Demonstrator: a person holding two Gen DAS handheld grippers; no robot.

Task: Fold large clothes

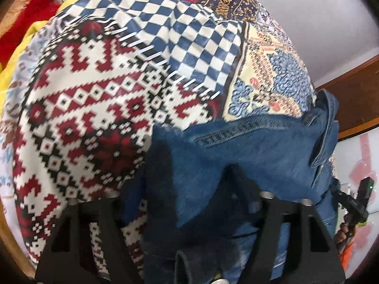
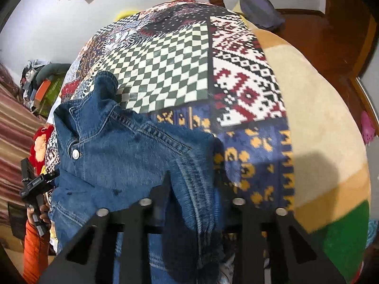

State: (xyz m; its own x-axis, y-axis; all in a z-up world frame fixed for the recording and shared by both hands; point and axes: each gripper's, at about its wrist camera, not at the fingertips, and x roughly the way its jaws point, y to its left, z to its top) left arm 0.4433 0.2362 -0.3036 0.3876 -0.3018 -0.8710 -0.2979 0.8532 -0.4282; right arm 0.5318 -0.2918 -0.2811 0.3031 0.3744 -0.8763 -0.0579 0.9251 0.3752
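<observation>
A blue denim jacket (image 1: 248,146) hangs between both grippers above a bed with a patchwork cover (image 1: 99,99). In the left wrist view my left gripper (image 1: 189,189) is shut on a fold of the denim, which drapes over its fingers. In the right wrist view the jacket (image 2: 123,151) shows a collar and a metal button (image 2: 75,153). My right gripper (image 2: 191,189) is shut on a bunched denim edge. The cover (image 2: 165,66) lies below. The fingertips of both grippers are hidden by cloth.
A red fluffy cloth (image 1: 40,7) and a yellow cloth (image 1: 14,56) lie at the bed's far left. A beige, orange and green blanket (image 2: 327,142) covers the bed's right side. A wooden headboard (image 2: 331,35) and a grey bag (image 2: 260,7) stand behind.
</observation>
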